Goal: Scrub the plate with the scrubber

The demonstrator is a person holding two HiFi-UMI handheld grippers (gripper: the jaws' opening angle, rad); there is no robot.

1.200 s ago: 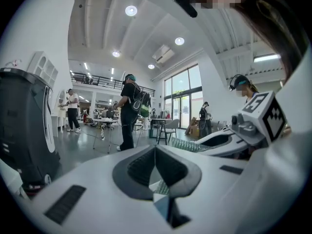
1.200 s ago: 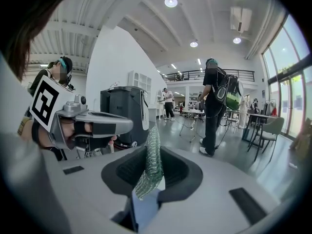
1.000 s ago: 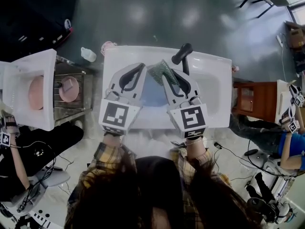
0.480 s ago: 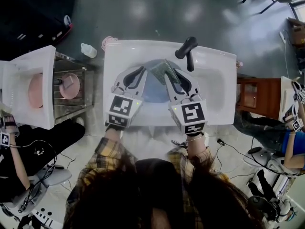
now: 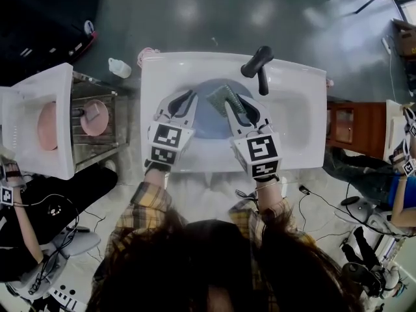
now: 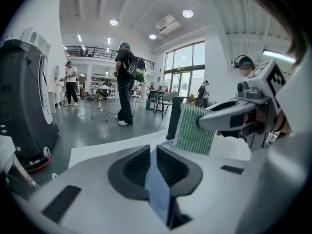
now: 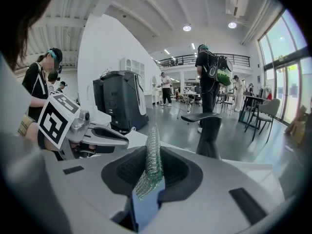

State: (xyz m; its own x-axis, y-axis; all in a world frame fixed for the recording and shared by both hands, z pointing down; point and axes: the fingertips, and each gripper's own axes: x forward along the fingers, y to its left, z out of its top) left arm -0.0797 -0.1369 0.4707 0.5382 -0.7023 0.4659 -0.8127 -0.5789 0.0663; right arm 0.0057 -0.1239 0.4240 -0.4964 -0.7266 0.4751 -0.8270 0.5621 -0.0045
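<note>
A blue plate [image 5: 207,119] lies tilted in the basin of the white sink [image 5: 296,112]. My left gripper [image 5: 187,97] is shut on the plate's rim, and the thin blue edge [image 6: 158,191] runs between its jaws. My right gripper [image 5: 233,101] is shut on a green mesh scrubber [image 5: 220,96], which stands up between its jaws [image 7: 152,162] just above the plate [image 7: 144,207]. In the left gripper view the scrubber [image 6: 194,128] hangs ahead of the plate, apart from my left gripper [image 6: 151,155]. Whether scrubber and plate touch I cannot tell.
A black faucet [image 5: 259,62] stands on the sink's far rim, just beyond the right gripper. To the left is a second white sink [image 5: 39,90] with pink dishes [image 5: 49,125] and a metal rack [image 5: 97,145]. A small bottle [image 5: 120,69] lies on the floor. People stand around.
Both grippers have sunk into the sink basin, the left one further, carrying the plate and the scrubber with them. Both grips are unchanged.
</note>
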